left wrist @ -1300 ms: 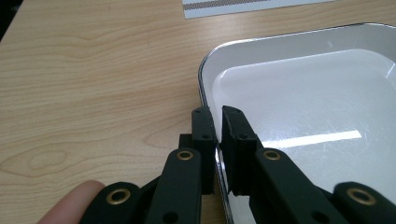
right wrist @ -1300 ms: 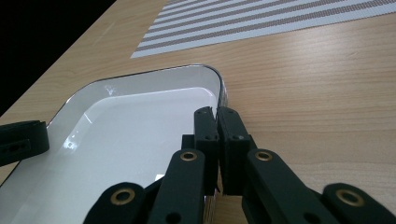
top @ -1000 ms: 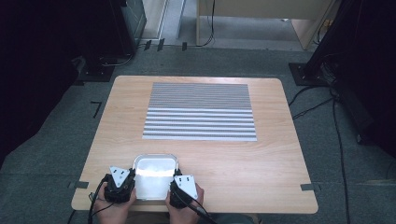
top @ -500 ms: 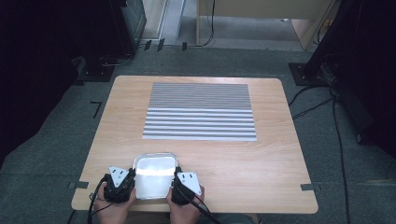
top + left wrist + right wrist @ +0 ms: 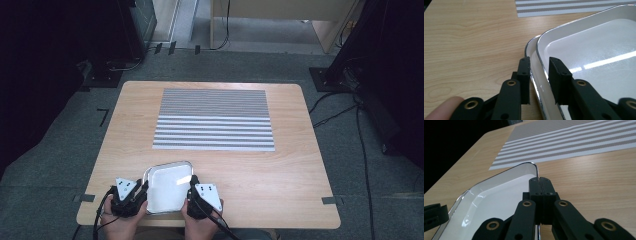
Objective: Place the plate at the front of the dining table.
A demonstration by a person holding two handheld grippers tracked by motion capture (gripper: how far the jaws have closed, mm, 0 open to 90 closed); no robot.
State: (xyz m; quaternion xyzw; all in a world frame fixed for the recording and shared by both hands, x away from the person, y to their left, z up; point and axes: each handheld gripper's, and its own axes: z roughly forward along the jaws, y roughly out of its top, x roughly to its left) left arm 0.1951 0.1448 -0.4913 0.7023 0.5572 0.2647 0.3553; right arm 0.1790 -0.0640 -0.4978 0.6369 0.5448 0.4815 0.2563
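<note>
1. The white tray (image 5: 167, 186) sits at the near edge of the table (image 5: 280, 185), in front of the striped mat (image 5: 214, 120), with a gripper at each side of it.
2. Over on the left gripper (image 5: 539, 72), the fingers (image 5: 524, 75) stand apart, straddling the tray's left rim; the rim (image 5: 537, 53) runs up between them, not pinched.
3. In the left gripper view a second rim edge shows just under and outside the upper one; whether that is another tray beneath is hard to tell.
4. The right gripper (image 5: 540, 185) has its fingers (image 5: 535, 192) clamped tight together on the tray's right rim, the thin metal edge (image 5: 537, 171) rising out between the tips.
5. From above, the hands (image 5: 119, 226) are cut off by the bottom edge, and the gripper bodies hide the finger contact.
</note>
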